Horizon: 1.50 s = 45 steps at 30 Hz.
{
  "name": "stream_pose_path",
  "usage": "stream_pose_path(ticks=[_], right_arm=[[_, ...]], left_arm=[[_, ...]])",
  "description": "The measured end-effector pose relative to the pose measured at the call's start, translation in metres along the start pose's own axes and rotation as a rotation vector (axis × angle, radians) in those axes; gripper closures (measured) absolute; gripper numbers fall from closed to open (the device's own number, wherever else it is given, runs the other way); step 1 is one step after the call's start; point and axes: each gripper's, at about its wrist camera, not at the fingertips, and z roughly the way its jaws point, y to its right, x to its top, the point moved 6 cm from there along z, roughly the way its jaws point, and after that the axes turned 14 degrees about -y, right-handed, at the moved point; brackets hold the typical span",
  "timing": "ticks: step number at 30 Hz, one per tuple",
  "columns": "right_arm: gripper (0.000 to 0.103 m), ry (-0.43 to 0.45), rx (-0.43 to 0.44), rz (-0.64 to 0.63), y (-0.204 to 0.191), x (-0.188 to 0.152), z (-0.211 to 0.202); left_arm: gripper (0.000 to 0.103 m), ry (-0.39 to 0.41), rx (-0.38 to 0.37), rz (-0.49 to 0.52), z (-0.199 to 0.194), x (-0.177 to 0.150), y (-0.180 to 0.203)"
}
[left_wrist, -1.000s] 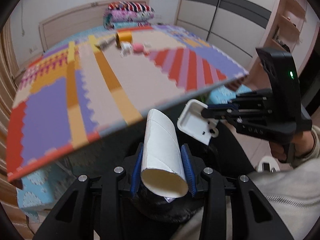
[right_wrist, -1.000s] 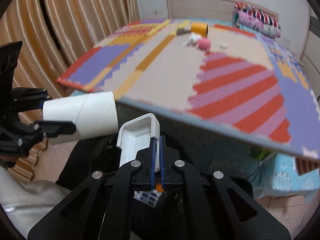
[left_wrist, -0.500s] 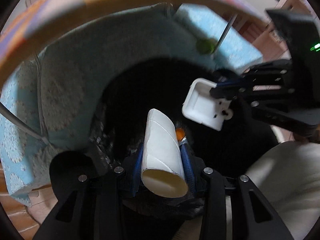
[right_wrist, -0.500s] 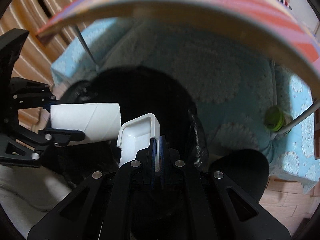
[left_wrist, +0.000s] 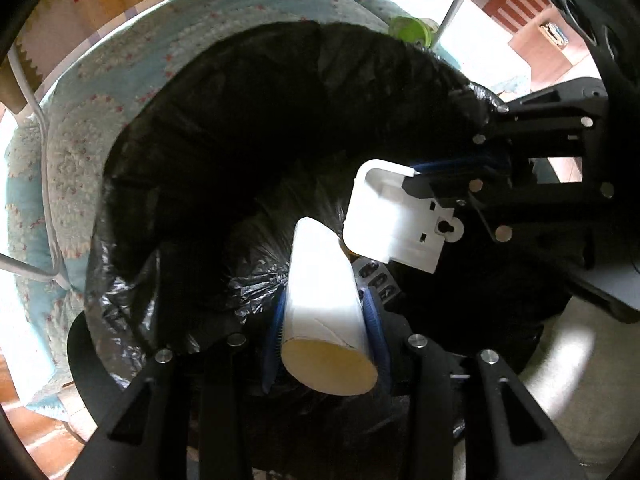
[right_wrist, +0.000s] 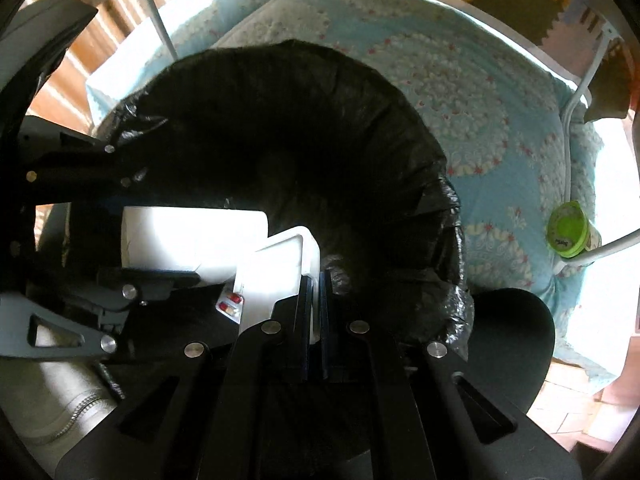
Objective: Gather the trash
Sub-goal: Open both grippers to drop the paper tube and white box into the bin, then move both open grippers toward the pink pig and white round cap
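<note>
My left gripper (left_wrist: 326, 312) is shut on a white cardboard tube (left_wrist: 322, 300) and holds it over the open mouth of a black trash bag (left_wrist: 224, 140). My right gripper (right_wrist: 316, 284) is shut on the edge of a white plastic tray piece (right_wrist: 276, 276). That piece also shows in the left wrist view (left_wrist: 394, 220), just right of the tube and above the bag. The tube shows in the right wrist view (right_wrist: 192, 240), left of the plastic piece. A blister pack of pills (right_wrist: 231, 305) lies in the bag below.
The bag (right_wrist: 320, 128) stands on the floor against light-blue patterned bedding (right_wrist: 480, 120) under the table's white metal legs (right_wrist: 576, 100). A green lidded cup (right_wrist: 568, 234) lies on the bedding to the right. A black bin lid (right_wrist: 516, 344) is beside the bag.
Both grippers have swung down from the table top and moved in over the trash bag's mouth, still holding the tube and the plastic piece.
</note>
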Motion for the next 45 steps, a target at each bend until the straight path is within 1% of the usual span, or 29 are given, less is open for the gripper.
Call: stream_pose_path(ticks=[3,6,9,11,14,17,23,28,35,37,41,43,45], right_arm=[[0.098,-0.009,-0.003,-0.005,-0.002,0.001,0.003],[0.097,-0.009,0.011,-0.005,-0.002,0.002,0.004],[0.094,-0.002,0.017,-0.002,-0.002,0.001,0.002],[0.092,0.006,0.024,-0.002,-0.002,0.001,0.0],[0.089,0.018,0.027,0.0,-0.002,0.001,-0.003],[0.08,0.037,0.035,0.013,0.001,0.001,-0.011],[0.08,0.084,0.056,0.035,0.008,0.001,-0.033],[0.08,0.144,0.077,0.043,0.012,0.003,-0.058],[0.08,0.265,0.083,0.043,0.021,0.007,-0.111],[0.079,0.301,0.084,0.048,0.025,0.009,-0.126],[0.075,0.362,0.083,0.06,0.034,0.015,-0.15],[0.074,0.392,0.074,0.064,0.04,0.02,-0.163],[0.073,0.413,0.064,0.068,0.045,0.024,-0.171]], left_arm=[[0.065,-0.004,0.001,0.001,-0.001,0.0,0.0],[0.065,-0.005,-0.009,-0.006,-0.002,0.001,-0.001],[0.056,0.023,-0.035,-0.01,-0.009,0.001,0.002],[0.048,0.044,-0.036,-0.004,-0.014,0.002,0.005],[0.041,0.073,-0.032,-0.01,-0.023,0.001,0.005],[0.041,0.095,-0.05,-0.031,-0.033,0.0,0.002],[0.041,0.168,-0.065,-0.05,-0.061,-0.007,-0.004],[0.041,0.243,-0.052,-0.048,-0.096,-0.008,-0.008],[0.041,0.344,-0.04,-0.014,-0.145,-0.006,-0.005],[0.041,0.373,-0.043,-0.001,-0.159,-0.005,-0.004],[0.041,0.433,-0.026,0.019,-0.186,0.0,-0.004],[0.041,0.466,-0.017,0.011,-0.201,0.004,-0.007],[0.041,0.495,-0.025,0.014,-0.213,0.008,-0.008]])
